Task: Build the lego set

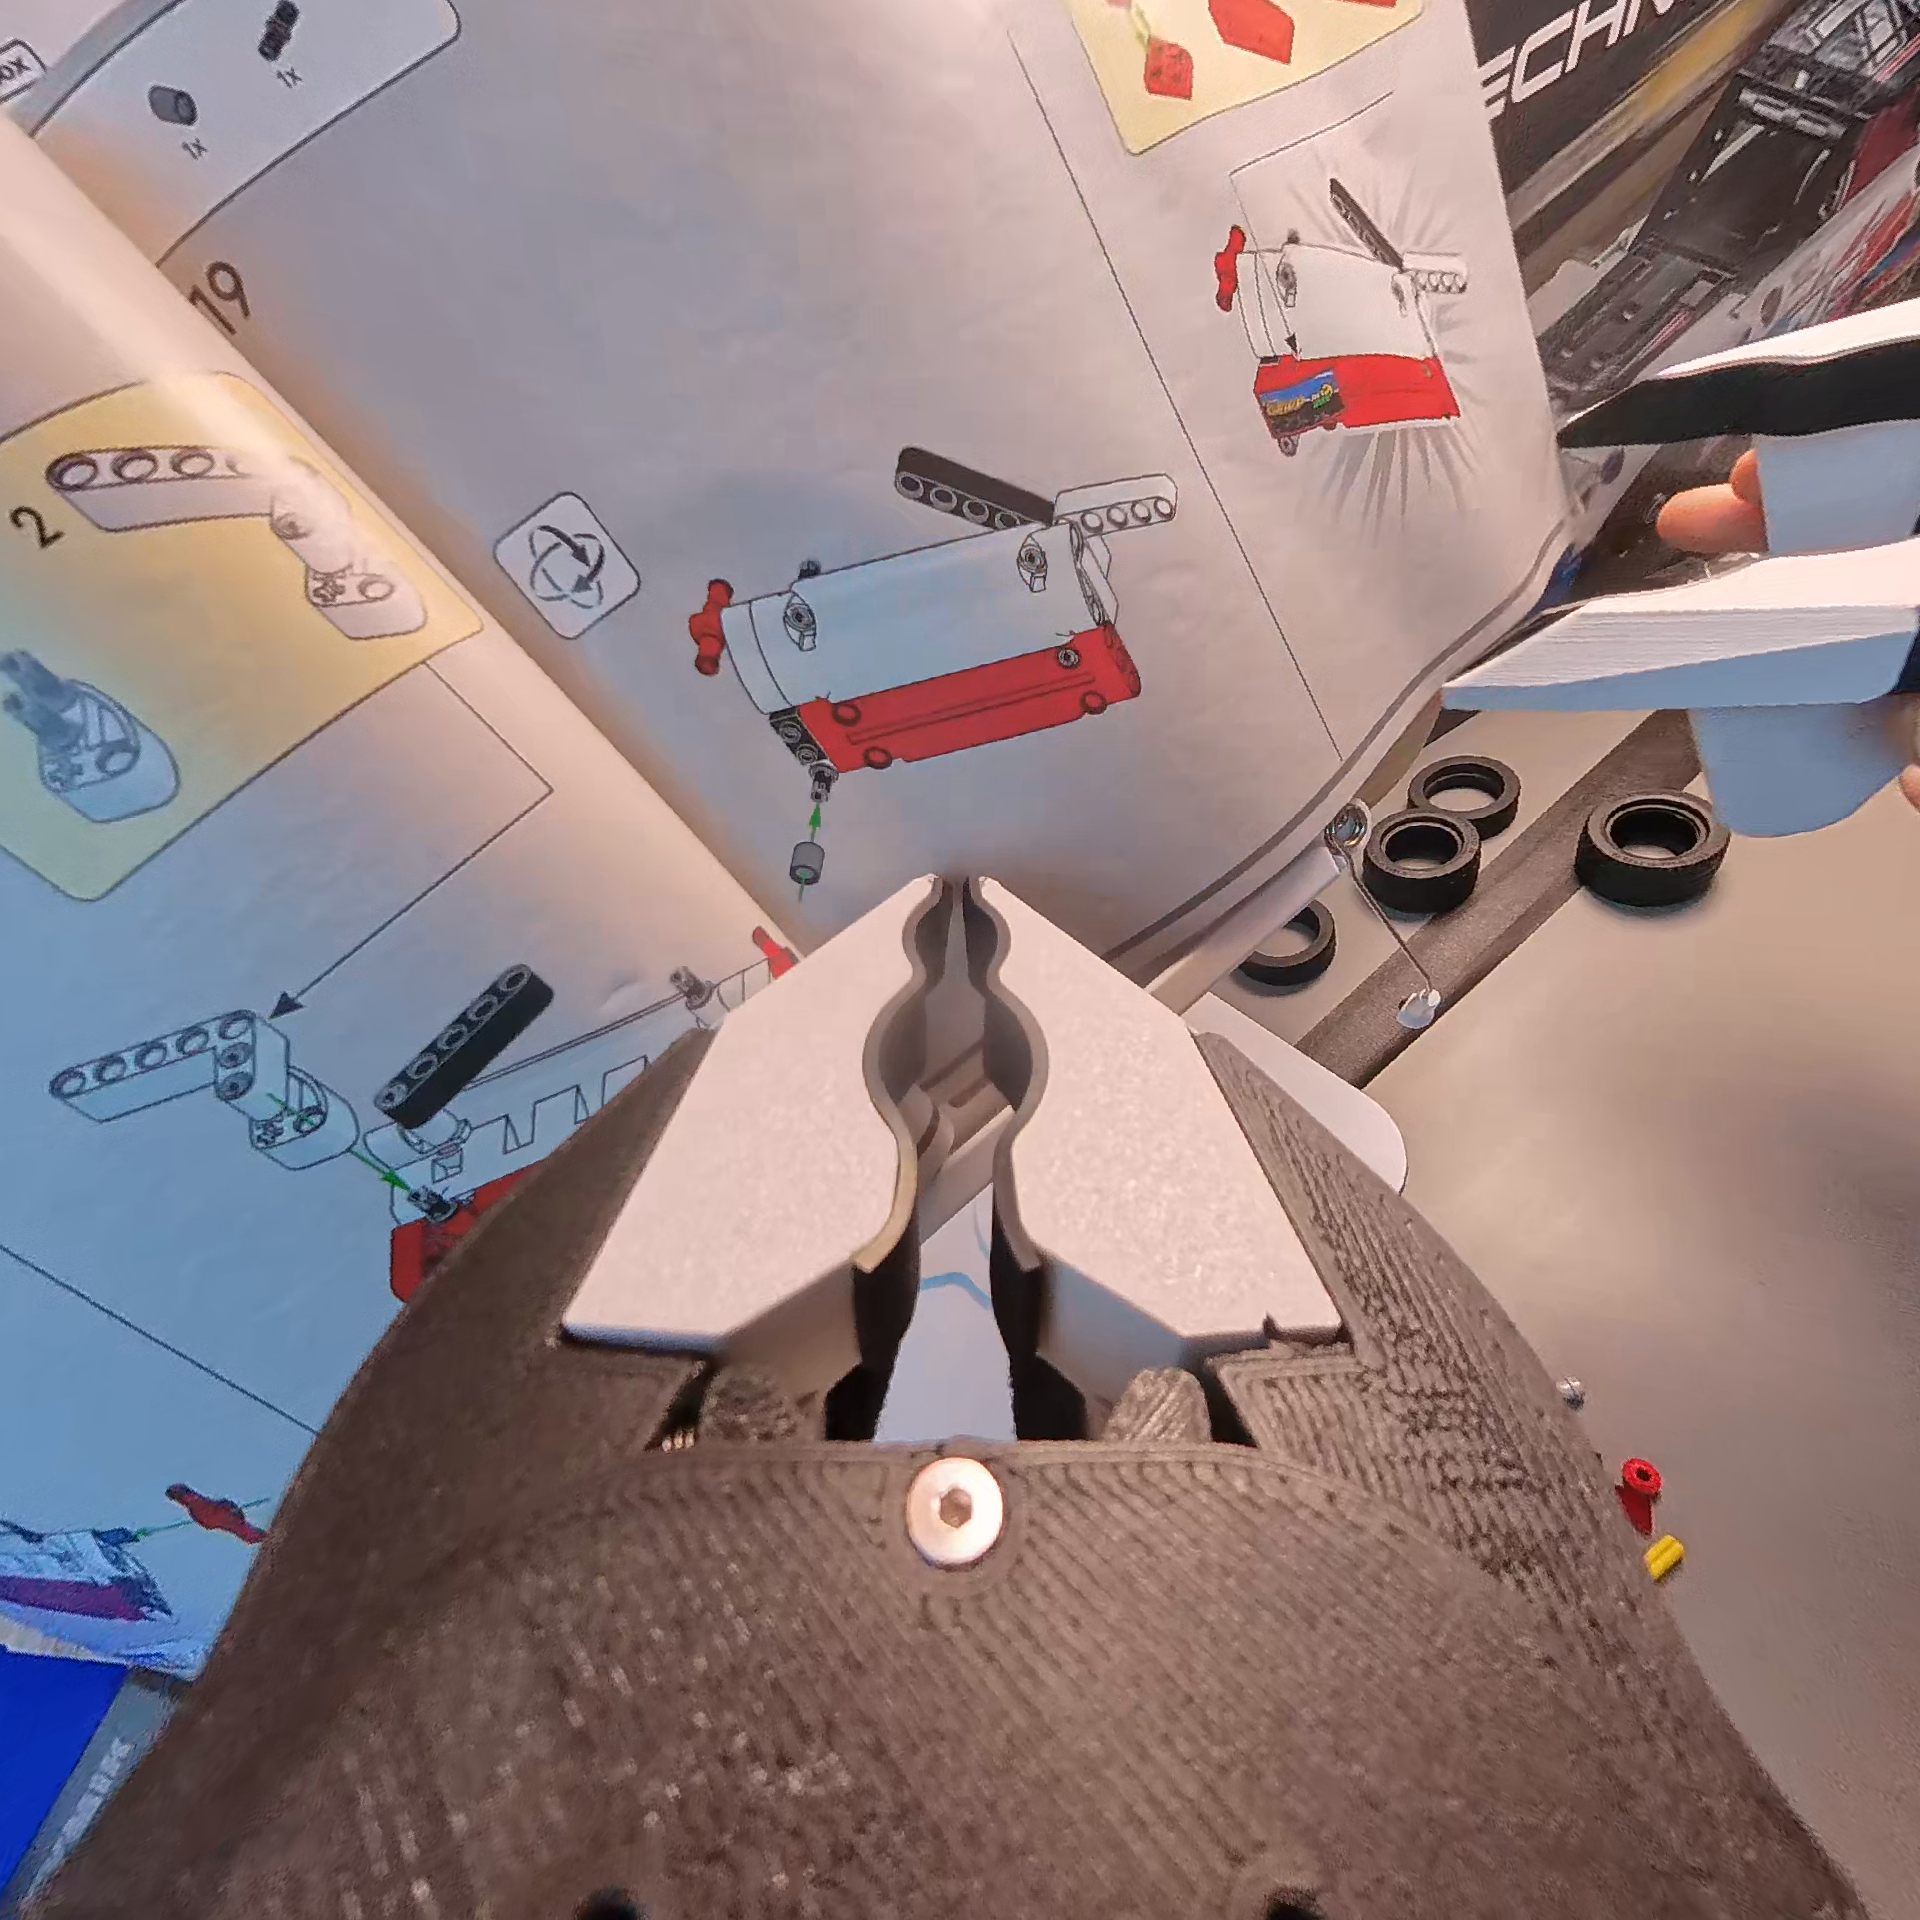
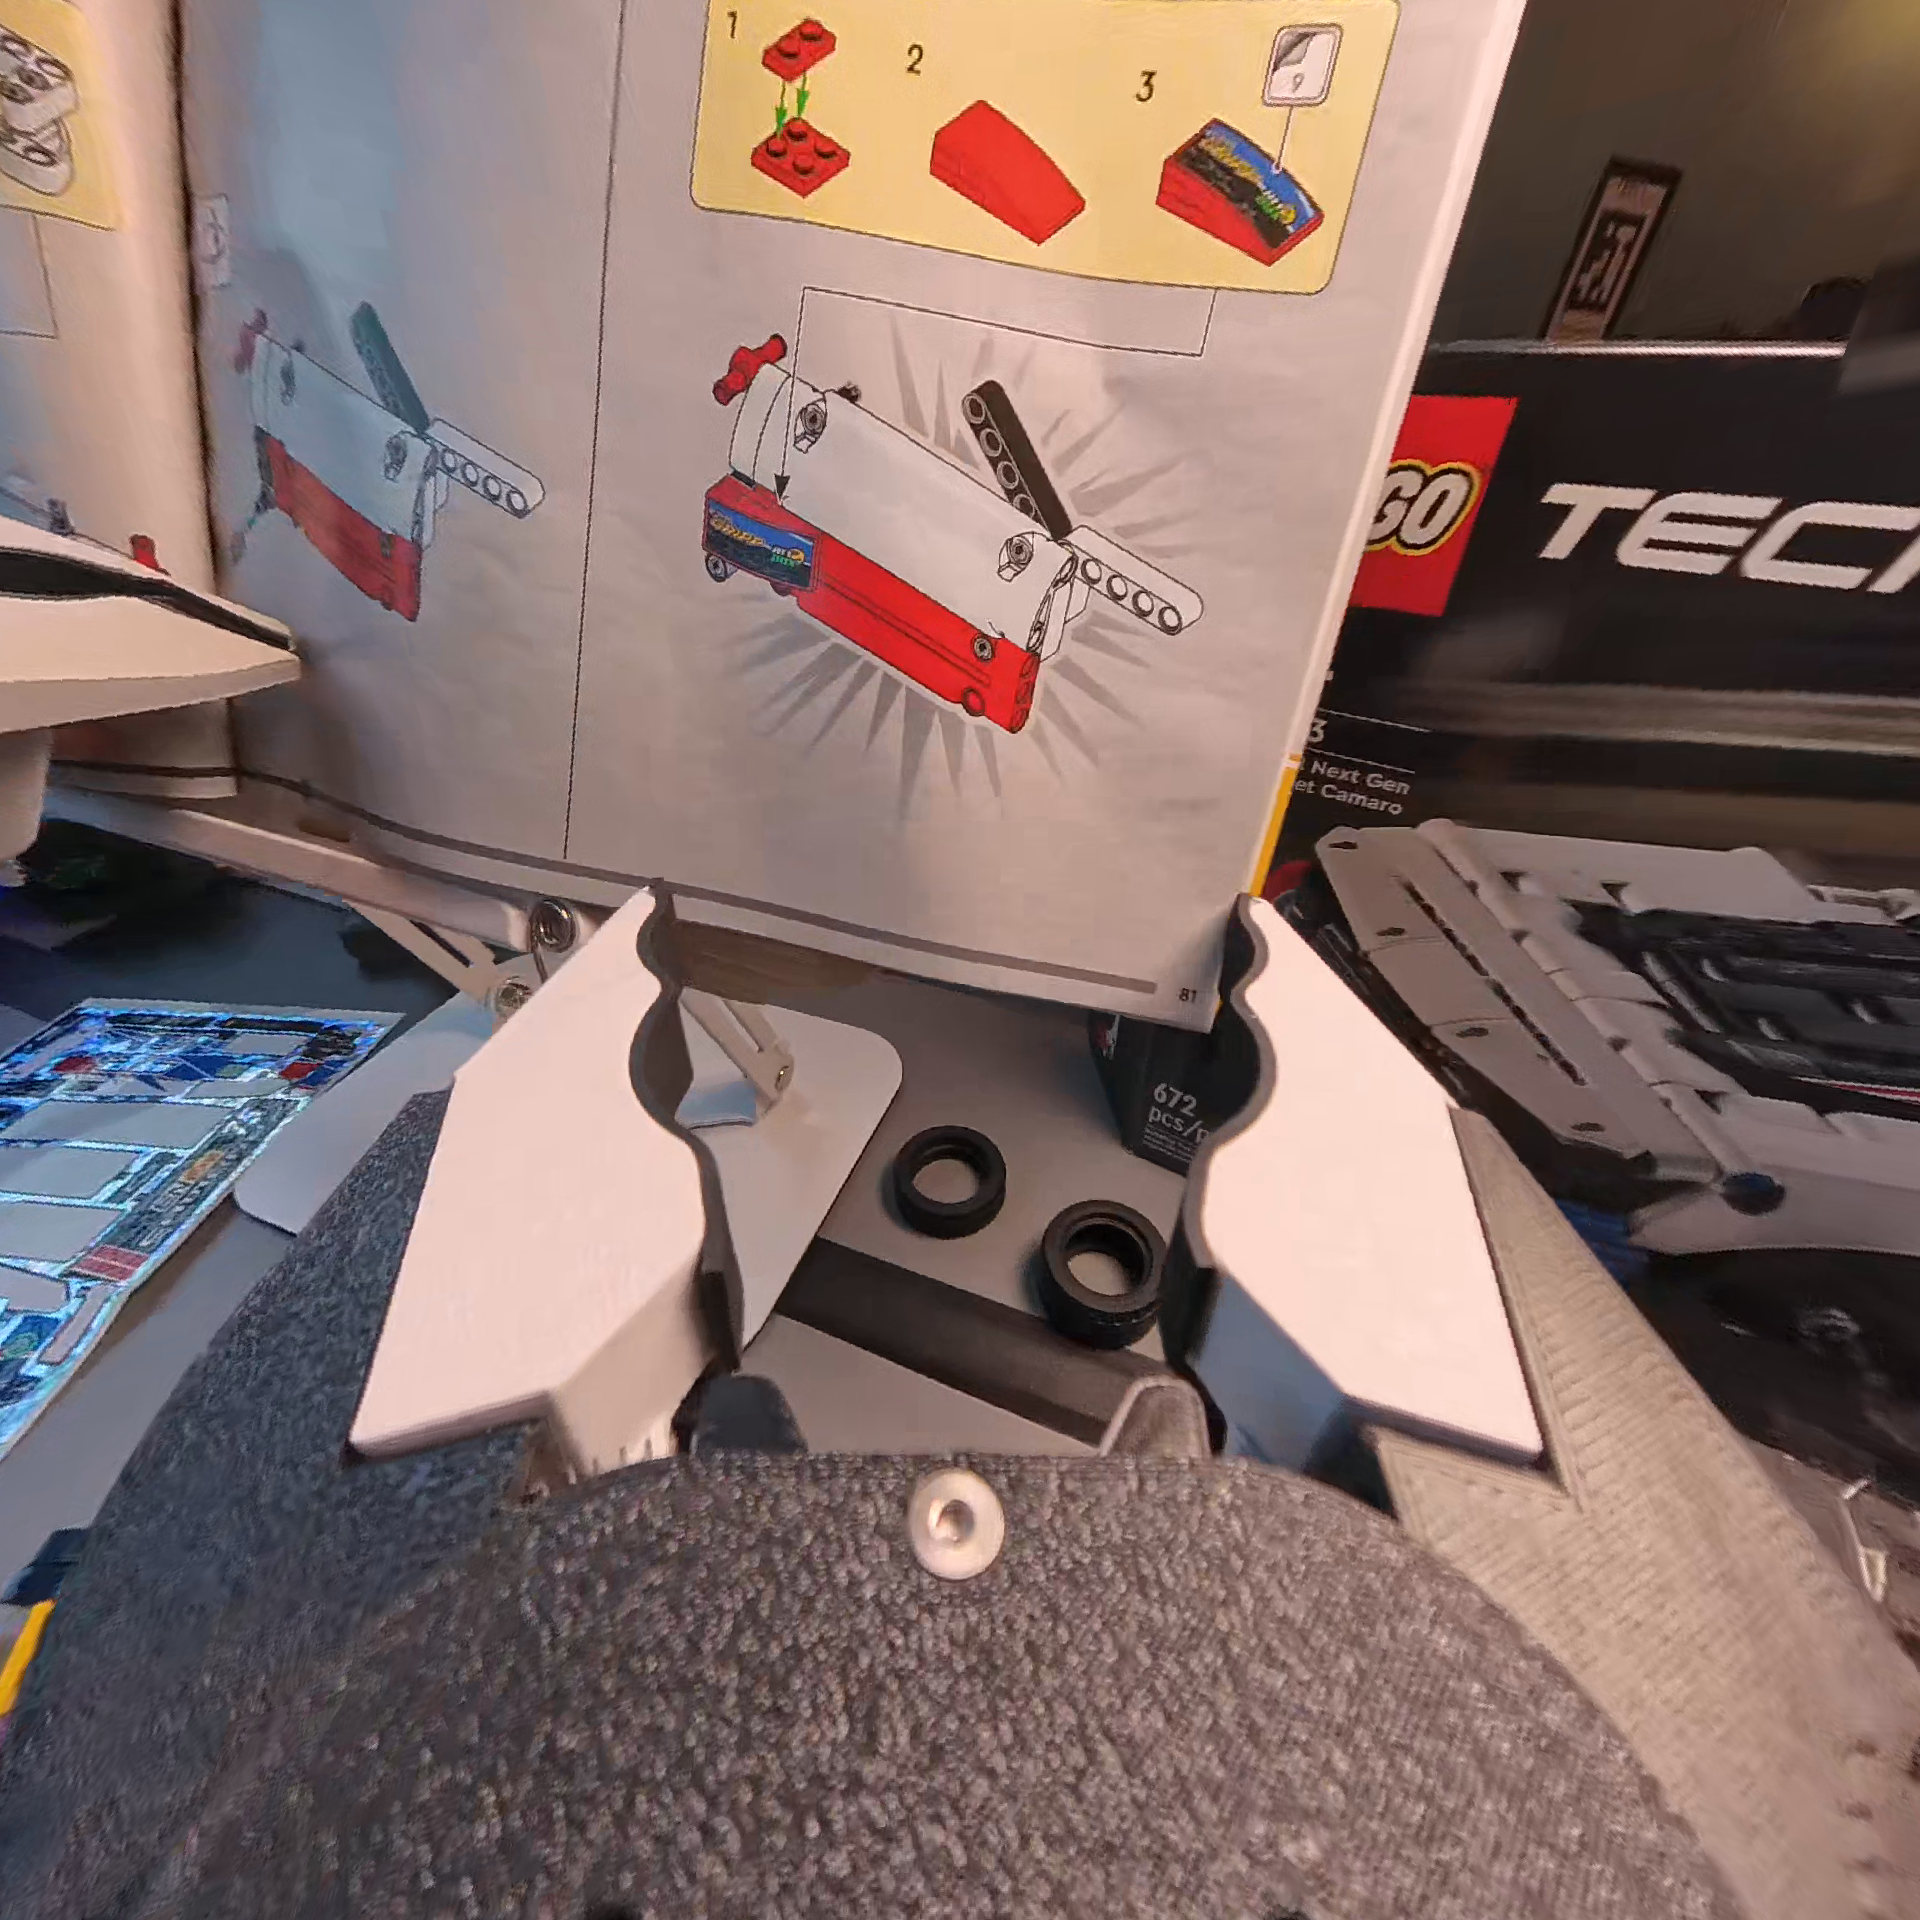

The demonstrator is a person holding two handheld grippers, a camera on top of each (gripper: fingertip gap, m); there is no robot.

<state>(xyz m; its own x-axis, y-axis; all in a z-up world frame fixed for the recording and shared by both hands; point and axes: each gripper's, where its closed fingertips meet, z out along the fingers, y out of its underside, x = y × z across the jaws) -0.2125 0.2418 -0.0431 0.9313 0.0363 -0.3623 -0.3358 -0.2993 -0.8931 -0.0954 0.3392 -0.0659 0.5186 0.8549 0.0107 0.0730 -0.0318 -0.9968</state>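
Left gripper (image 1: 954,883) closed, empty, tips at propped instruction booklet (image 1: 644,343) bottom edge; right gripper (image 2: 951,914) wide open, empty, over black tyres (image 2: 950,1179) on bench (image 2: 904,1382) by booklet stand

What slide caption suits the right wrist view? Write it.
Open right gripper faces the propped instruction booklet, two black tyres below.

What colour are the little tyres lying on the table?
Black tyres, seen best in the right wrist view.

White folding stand (image 2: 436,914) props pages upright; grey table (image 1: 1662,1195) beneath; dark framed picture (image 2: 1610,249) on far wall.
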